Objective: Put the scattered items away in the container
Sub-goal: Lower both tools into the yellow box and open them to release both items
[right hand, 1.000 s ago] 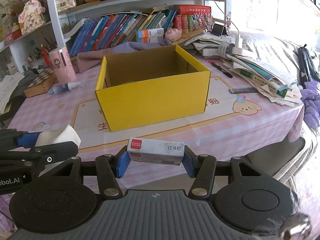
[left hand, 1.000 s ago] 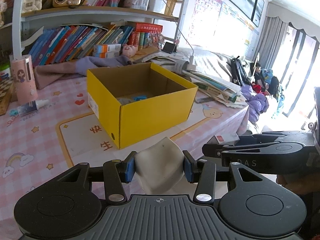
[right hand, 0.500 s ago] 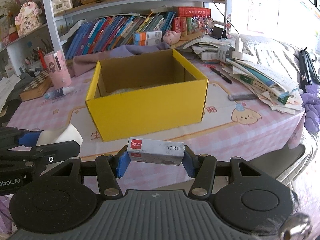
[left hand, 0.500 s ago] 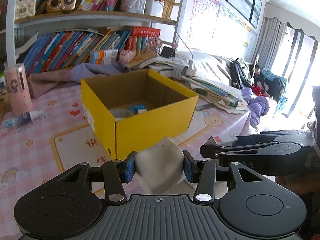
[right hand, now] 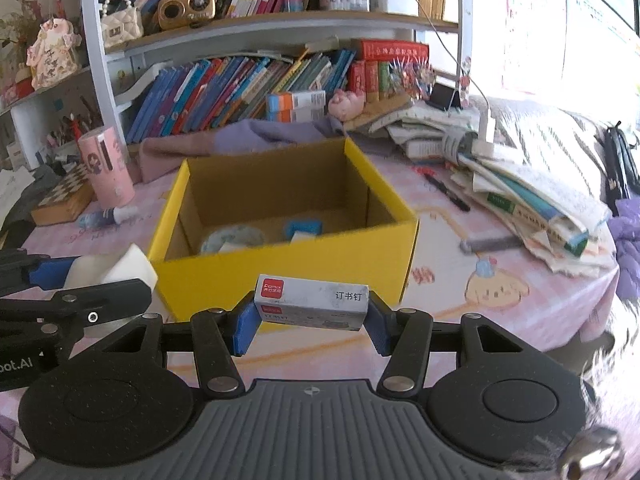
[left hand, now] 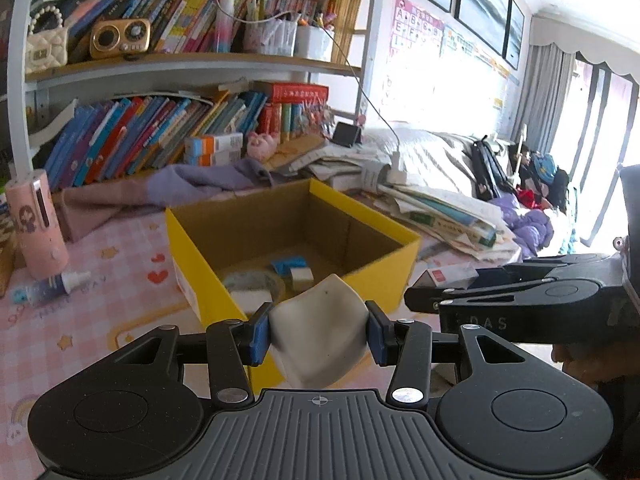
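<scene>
Only the right wrist view shows the pen (right hand: 446, 190) beside the yellow box (right hand: 280, 268), where the right gripper (right hand: 311, 316) pinches a staple box (right hand: 311, 302) and the left gripper (left hand: 318, 330) a white eraser (left hand: 318, 332).

Strong daylight pours in from the window (left hand: 436, 92) at the right of both views and burns it out to plain white, with glare washing over the posters beside it. The yellow box (right hand: 280, 272) is brightly lit on its near wall, while its inside lies in soft shadow. The fisheye lenses bend the bookshelf (right hand: 280, 20) and its uprights into curves, and the corners fall off to black. Slight motion blur softens the books and the tabletop (left hand: 120, 248) pattern.
</scene>
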`<control>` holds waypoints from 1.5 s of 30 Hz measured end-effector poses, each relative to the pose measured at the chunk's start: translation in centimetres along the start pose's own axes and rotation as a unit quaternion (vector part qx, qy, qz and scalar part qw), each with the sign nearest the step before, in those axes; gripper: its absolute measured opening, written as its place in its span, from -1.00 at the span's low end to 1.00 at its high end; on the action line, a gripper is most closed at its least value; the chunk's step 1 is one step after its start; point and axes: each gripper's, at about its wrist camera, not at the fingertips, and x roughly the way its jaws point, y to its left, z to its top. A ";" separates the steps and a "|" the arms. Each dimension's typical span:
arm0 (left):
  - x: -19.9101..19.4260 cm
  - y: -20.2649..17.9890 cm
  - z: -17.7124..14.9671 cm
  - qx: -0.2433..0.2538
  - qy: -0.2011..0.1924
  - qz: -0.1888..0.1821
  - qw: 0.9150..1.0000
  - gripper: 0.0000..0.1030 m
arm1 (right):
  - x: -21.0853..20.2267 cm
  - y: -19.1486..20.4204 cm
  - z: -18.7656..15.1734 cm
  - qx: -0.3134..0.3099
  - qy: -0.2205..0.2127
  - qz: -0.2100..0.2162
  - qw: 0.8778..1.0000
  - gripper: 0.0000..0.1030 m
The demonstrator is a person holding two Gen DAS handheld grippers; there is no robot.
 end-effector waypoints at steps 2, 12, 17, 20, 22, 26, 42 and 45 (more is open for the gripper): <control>0.6 0.1 0.5 0.003 -0.004 0.005 1.000 -0.11 | 0.7 -0.4 0.9 -0.003 -0.005 0.000 1.000 0.01; 4.1 0.5 3.4 0.003 -0.015 0.040 0.999 -0.11 | 4.7 -2.5 5.7 -0.029 -0.022 0.022 0.999 0.01; 5.9 0.3 4.2 0.013 -0.013 0.071 0.997 -0.11 | 7.0 -3.3 7.6 -0.047 -0.021 0.046 0.998 0.01; 7.0 -0.2 4.4 0.035 -0.012 0.098 0.995 -0.11 | 8.6 -3.6 8.4 -0.057 -0.014 0.060 0.996 0.01; 7.7 -0.3 4.5 0.040 -0.007 0.110 0.993 -0.11 | 9.7 -3.7 8.9 -0.066 -0.008 0.069 0.995 0.01; 9.4 -0.1 4.8 0.040 0.010 0.128 0.991 -0.11 | 12.0 -3.6 9.5 -0.090 0.012 0.089 0.992 0.01; 13.9 0.7 4.4 0.024 0.090 0.148 0.984 -0.10 | 19.0 -2.5 9.2 -0.168 0.106 0.153 0.968 0.01; 14.5 1.1 4.1 0.010 0.106 0.147 0.983 -0.10 | 19.9 -2.3 9.0 -0.180 0.123 0.157 0.963 0.01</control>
